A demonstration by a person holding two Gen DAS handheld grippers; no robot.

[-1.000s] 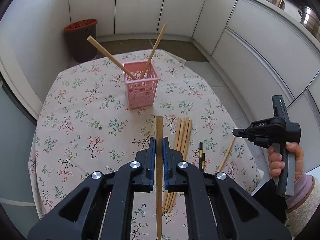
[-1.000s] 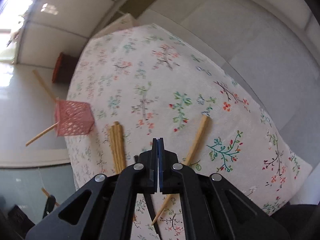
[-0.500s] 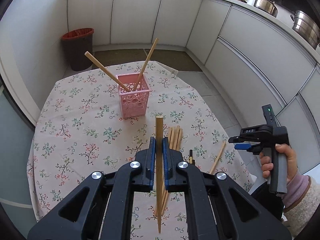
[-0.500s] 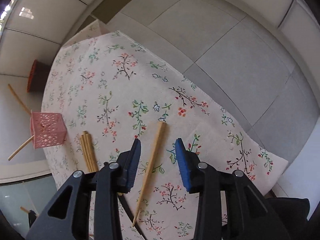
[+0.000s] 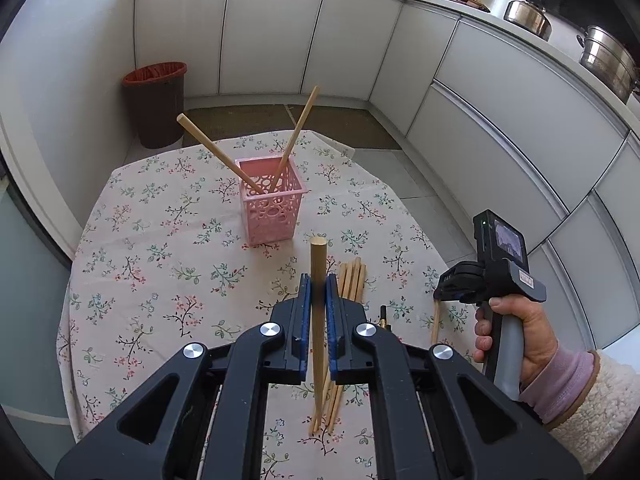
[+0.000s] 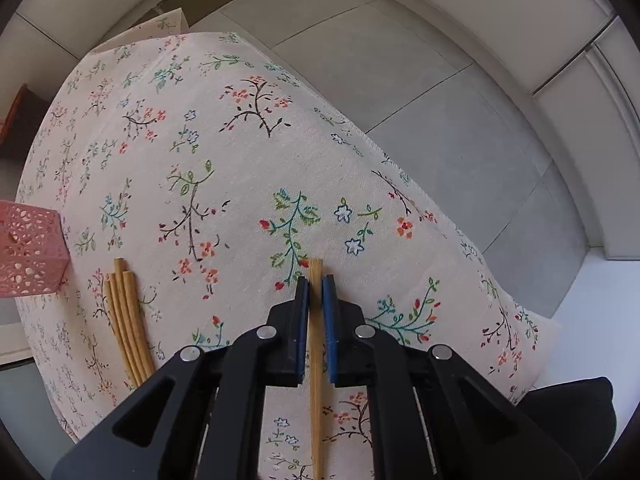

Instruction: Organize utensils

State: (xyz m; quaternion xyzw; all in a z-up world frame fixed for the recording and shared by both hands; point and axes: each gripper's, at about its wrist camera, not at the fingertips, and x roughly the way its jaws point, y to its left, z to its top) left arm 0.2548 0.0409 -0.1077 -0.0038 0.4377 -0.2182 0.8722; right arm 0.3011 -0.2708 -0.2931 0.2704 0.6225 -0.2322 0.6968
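My left gripper [image 5: 316,292] is shut on a wooden chopstick [image 5: 319,256] and holds it above the flowered tablecloth [image 5: 152,264]. A pink perforated basket [image 5: 270,210] stands further back with two chopsticks leaning in it. A bundle of chopsticks [image 5: 352,280] lies on the cloth just right of my left gripper. My right gripper [image 6: 316,292] is low over the cloth with its jaws narrowly apart on either side of a single chopstick [image 6: 316,360] that lies on the table. The bundle [image 6: 128,320] and basket [image 6: 28,252] show at the left of the right wrist view.
A dark bin with a red liner [image 5: 158,108] stands on the floor behind the table. White cabinets [image 5: 500,112] run along the back and right, with metal pots [image 5: 604,56] on the counter. The table's right edge [image 6: 440,208] drops to grey floor tiles.
My left gripper has risen and pulled back with its chopstick. My right gripper opened, came down over the single chopstick and now has its jaws closing around it.
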